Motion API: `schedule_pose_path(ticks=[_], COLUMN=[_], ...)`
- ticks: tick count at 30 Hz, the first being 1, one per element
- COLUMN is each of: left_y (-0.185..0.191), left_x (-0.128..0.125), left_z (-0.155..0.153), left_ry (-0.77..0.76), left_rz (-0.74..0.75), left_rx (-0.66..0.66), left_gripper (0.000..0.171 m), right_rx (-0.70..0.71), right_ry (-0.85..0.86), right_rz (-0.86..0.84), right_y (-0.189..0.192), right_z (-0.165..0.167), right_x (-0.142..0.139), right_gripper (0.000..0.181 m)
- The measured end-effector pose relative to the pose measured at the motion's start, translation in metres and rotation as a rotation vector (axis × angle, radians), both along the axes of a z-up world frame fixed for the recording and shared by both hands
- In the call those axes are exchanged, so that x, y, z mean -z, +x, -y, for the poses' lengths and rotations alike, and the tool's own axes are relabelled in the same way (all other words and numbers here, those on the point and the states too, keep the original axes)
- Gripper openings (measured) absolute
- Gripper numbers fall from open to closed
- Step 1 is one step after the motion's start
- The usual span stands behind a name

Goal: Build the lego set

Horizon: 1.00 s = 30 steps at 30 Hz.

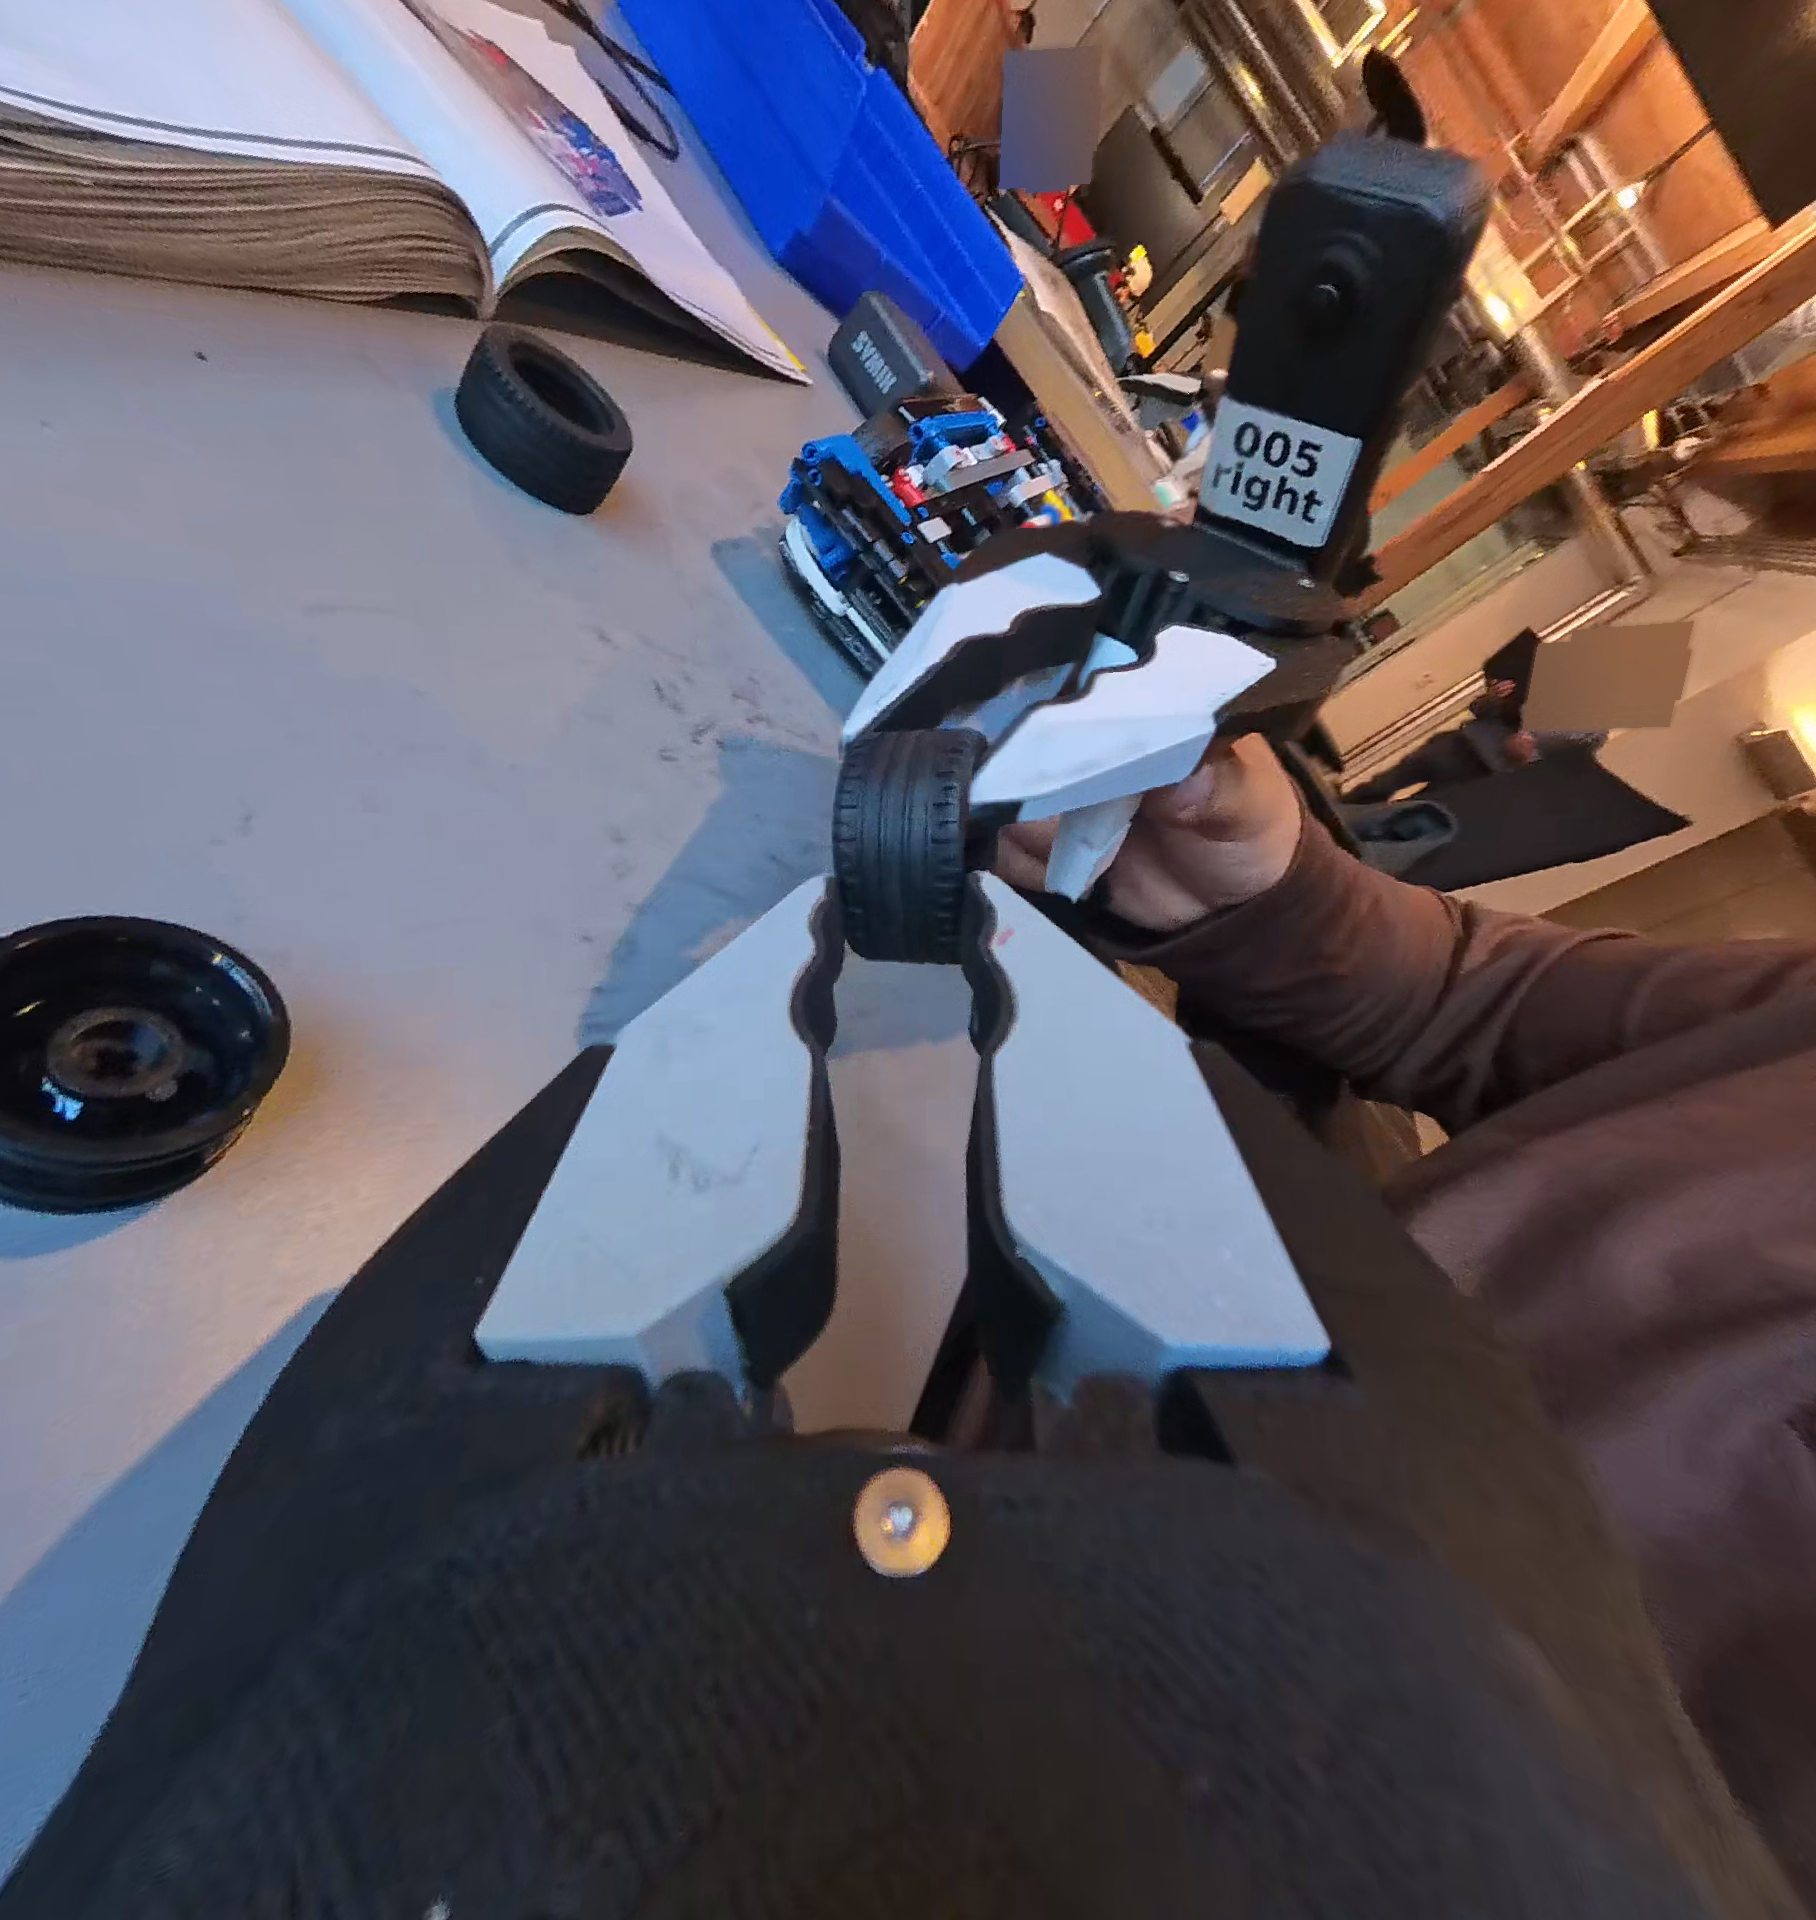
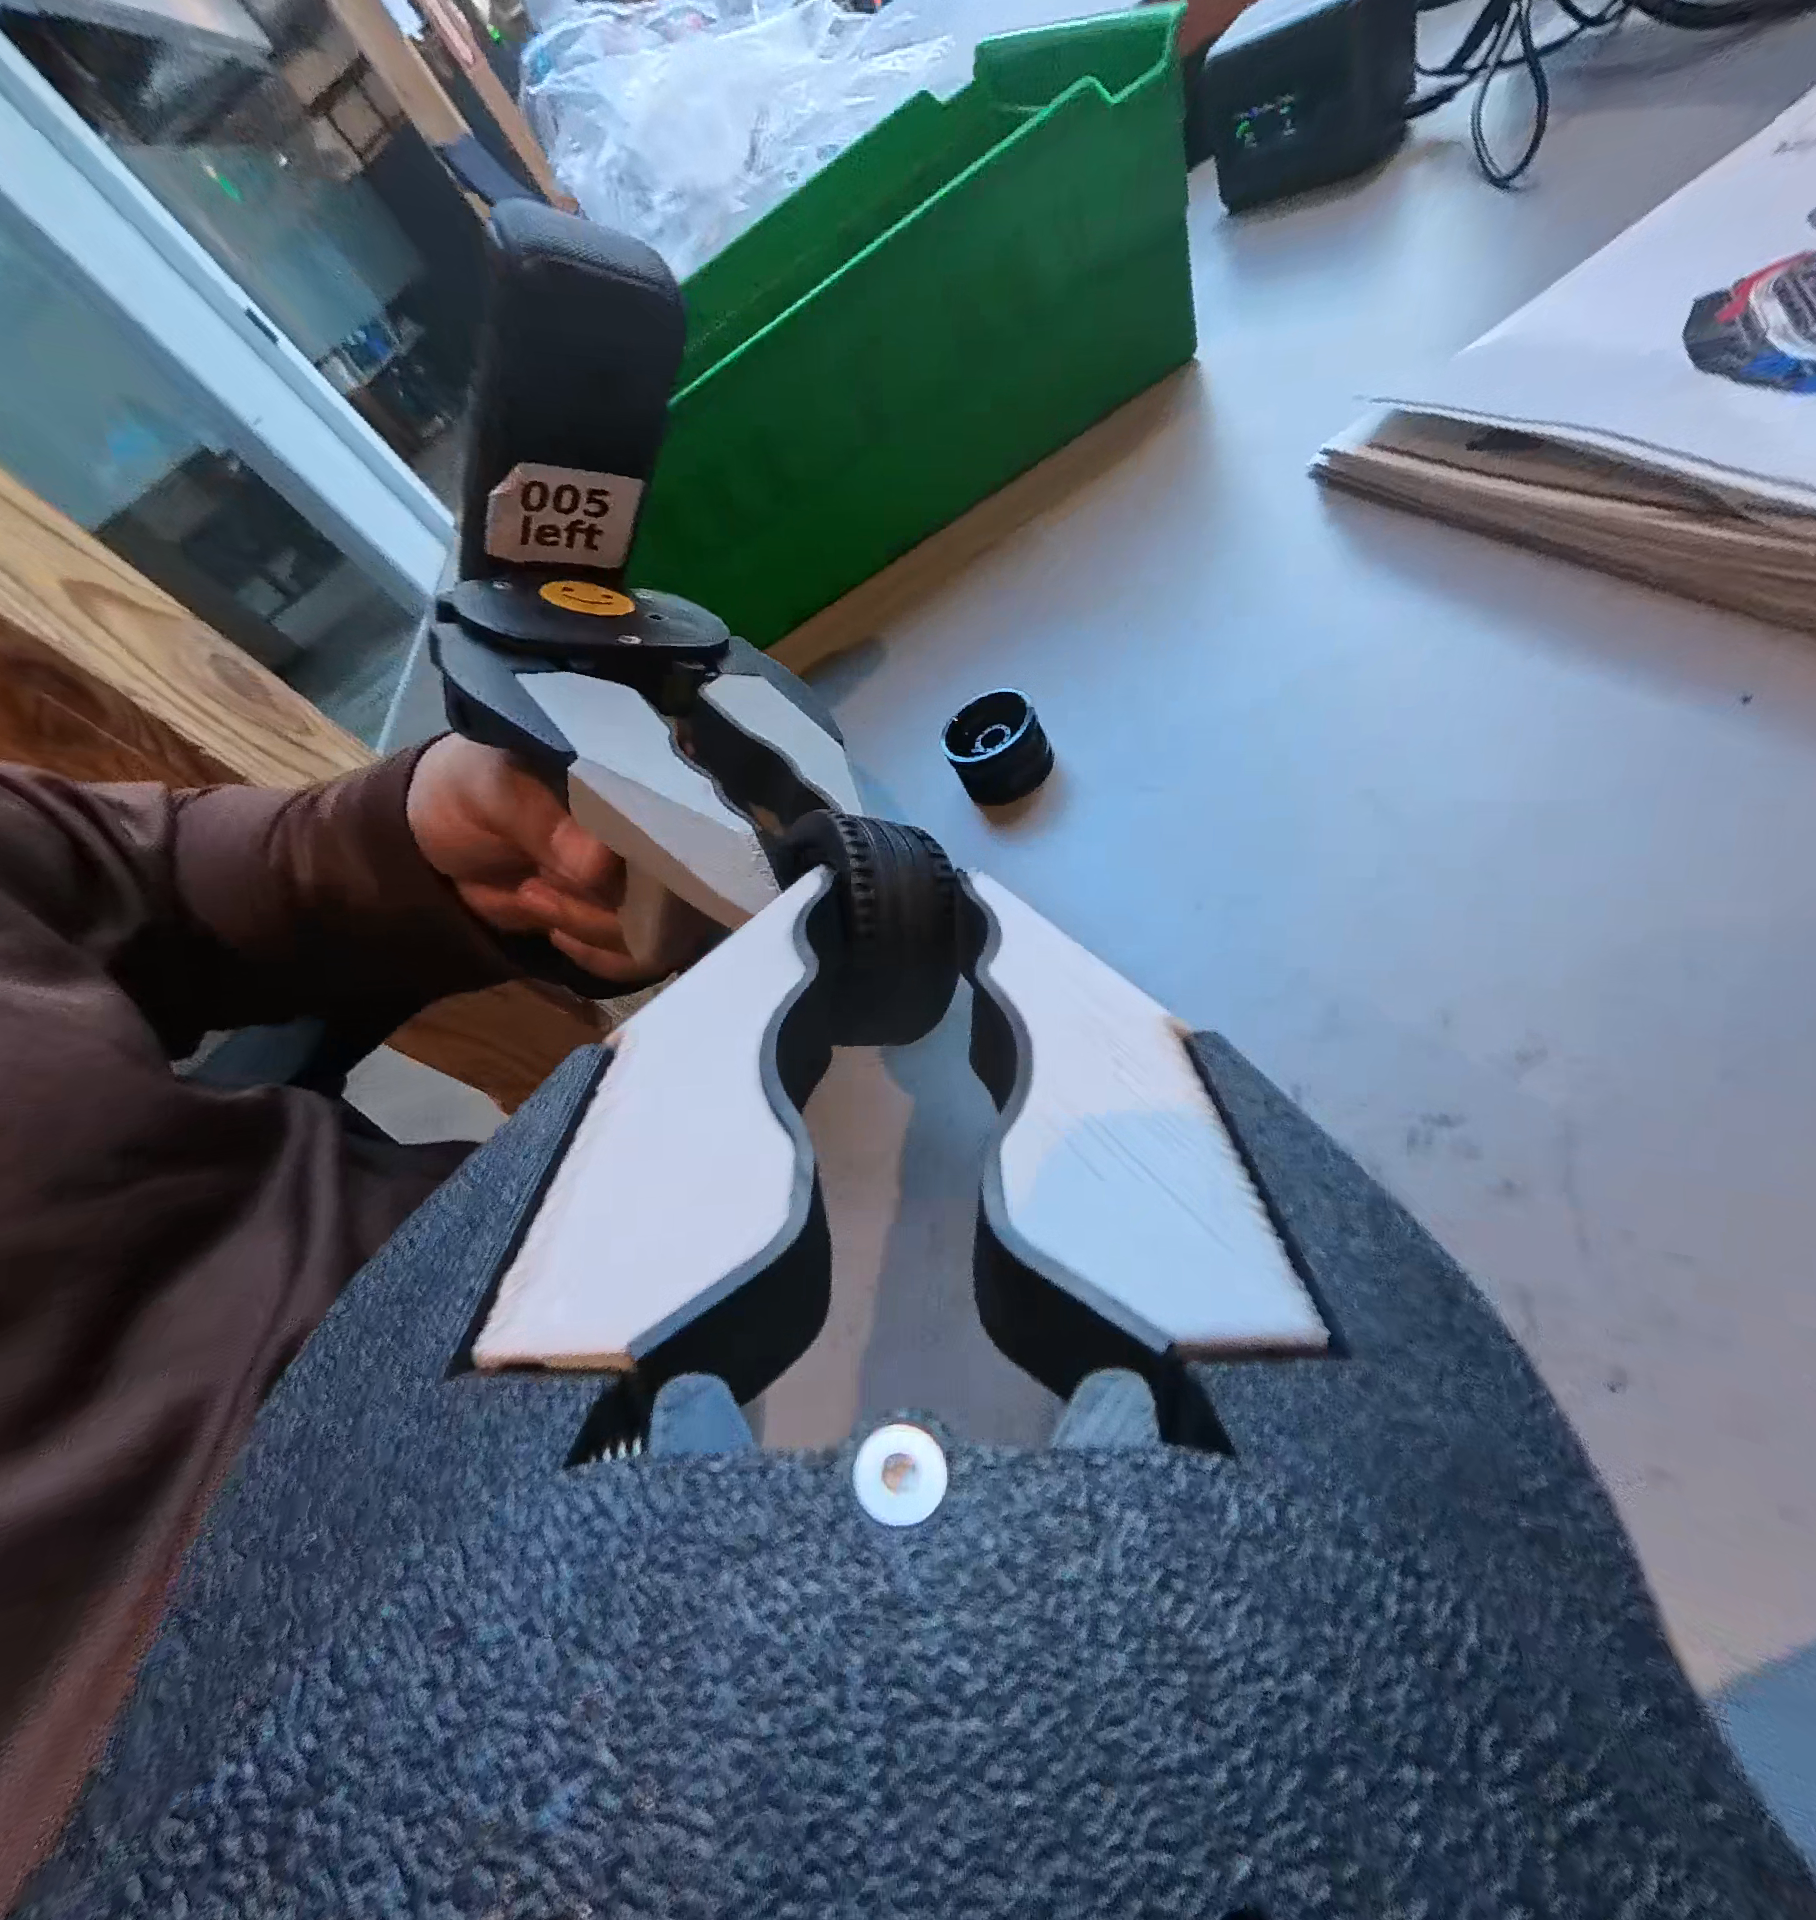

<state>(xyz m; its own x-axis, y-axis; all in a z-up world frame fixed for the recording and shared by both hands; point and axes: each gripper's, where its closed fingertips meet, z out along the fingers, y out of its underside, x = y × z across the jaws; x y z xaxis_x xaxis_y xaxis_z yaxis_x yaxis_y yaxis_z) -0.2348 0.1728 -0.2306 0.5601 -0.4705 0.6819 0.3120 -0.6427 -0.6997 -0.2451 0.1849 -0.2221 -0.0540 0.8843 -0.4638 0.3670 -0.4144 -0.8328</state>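
Holding both grippers up over the grey counter (image 1: 260,644), I have them meeting nose to nose on a single small black tire (image 1: 902,842). Starting at the left of the left wrist view, a glossy black wheel rim (image 1: 104,1060) lies flat on the counter, well apart from the rest. Further back, a loose black tire (image 1: 542,418) rests on its side just in front of the open instruction booklet (image 1: 291,177). Behind the booklet stands a blue bin (image 1: 842,177). To the right of the loose tire, the partly built blue, black and white lego car (image 1: 914,509) sits on the counter near its far edge.

At centre, my left gripper (image 1: 902,935) has its jaws pinching the held tire across the tread. My right gripper (image 1: 971,727) comes in from the far side, its jaws closed on the same tire from above. My right hand (image 1: 1195,831), in a brown sleeve, grips its handle.

In the right wrist view, the left hand (image 2: 509,862) shows at the left, a green bin (image 2: 935,343) stands behind, and the right gripper (image 2: 888,914) clamps the tire (image 2: 888,935) at centre. The rim (image 2: 997,746) lies just beyond, with the booklet (image 2: 1662,416) at far right.
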Motion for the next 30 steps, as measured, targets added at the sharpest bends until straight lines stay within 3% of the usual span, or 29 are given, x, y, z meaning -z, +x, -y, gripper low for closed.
schedule_pose_path(ticks=[13,21,25,30], left_y=[-0.008,-0.011,-0.016,-0.020], left_x=[0.005,0.011,0.010,0.015], left_z=[-0.004,-0.010,-0.014,-0.014], left_ry=[-0.015,0.039,-0.016,-0.040], left_rz=[-0.037,-0.200,-0.109,-0.131], left_rx=[-0.047,-0.139,-0.143,-0.131], left_gripper=[0.019,0.019,0.019,0.019], right_rx=[0.032,0.148,0.194,0.190], right_ry=[-0.285,-0.214,-0.223,-0.243], right_rz=[-0.028,-0.055,-0.067,-0.049], right_y=[-0.010,-0.020,-0.027,-0.029], right_z=[-0.002,-0.010,-0.016,-0.017], right_x=[0.005,0.006,0.006,0.010], right_gripper=[0.022,0.019,0.018,0.017])
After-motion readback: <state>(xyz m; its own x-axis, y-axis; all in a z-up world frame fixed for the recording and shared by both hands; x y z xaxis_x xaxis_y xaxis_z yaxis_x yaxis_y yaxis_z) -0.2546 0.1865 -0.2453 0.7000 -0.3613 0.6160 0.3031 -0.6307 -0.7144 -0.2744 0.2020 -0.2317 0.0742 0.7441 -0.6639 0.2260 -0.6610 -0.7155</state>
